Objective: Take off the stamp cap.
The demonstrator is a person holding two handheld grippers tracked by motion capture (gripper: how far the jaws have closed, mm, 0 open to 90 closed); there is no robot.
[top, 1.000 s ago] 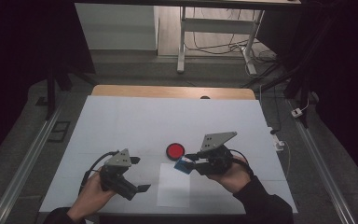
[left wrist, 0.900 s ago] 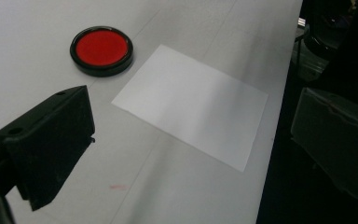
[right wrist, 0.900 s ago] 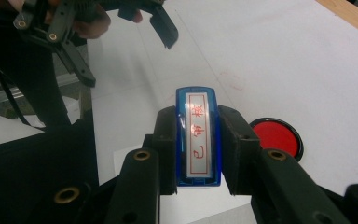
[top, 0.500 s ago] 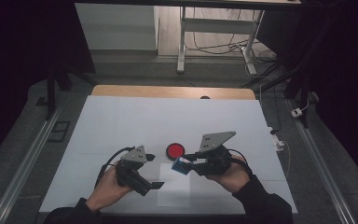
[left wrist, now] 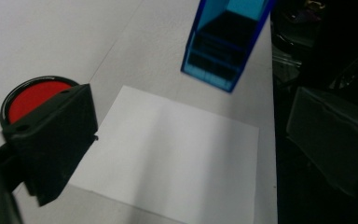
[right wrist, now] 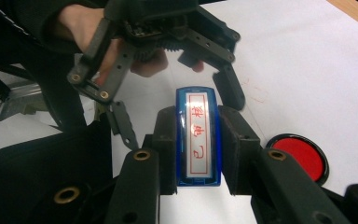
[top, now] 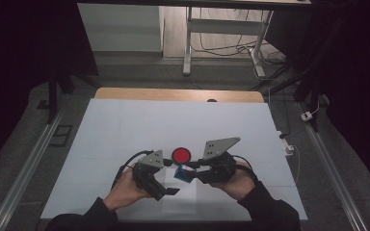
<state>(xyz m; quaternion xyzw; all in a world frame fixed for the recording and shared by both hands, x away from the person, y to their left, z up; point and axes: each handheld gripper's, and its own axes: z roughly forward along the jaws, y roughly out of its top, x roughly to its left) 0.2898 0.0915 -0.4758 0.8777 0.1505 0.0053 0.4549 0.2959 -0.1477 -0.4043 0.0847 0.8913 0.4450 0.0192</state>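
Near the front edge of the white table (top: 125, 125), a blue stamp (right wrist: 198, 140) is clamped between the jaws of the right gripper (top: 191, 172) and held in the air just above the far edge of a white sheet of paper (left wrist: 172, 154). On the stamp's top a white label with red characters can be read in the right gripper view. The left gripper (top: 166, 188) is held over the near left part of the sheet with its jaws spread apart and nothing between them. A round red ink pad (top: 181, 155) lies uncovered on the table just beyond the two grippers. By the look of it the stamp has been picked up and brought over the paper, while the pressing down is judged yet to come; no printed mark is seen on the sheet. The table is covered in plain white, with a wooden strip (top: 178, 94) showing at its far edge. Beyond it the room is dark, with a grey floor, a desk frame (top: 189, 43) and loose cables (top: 217, 45).
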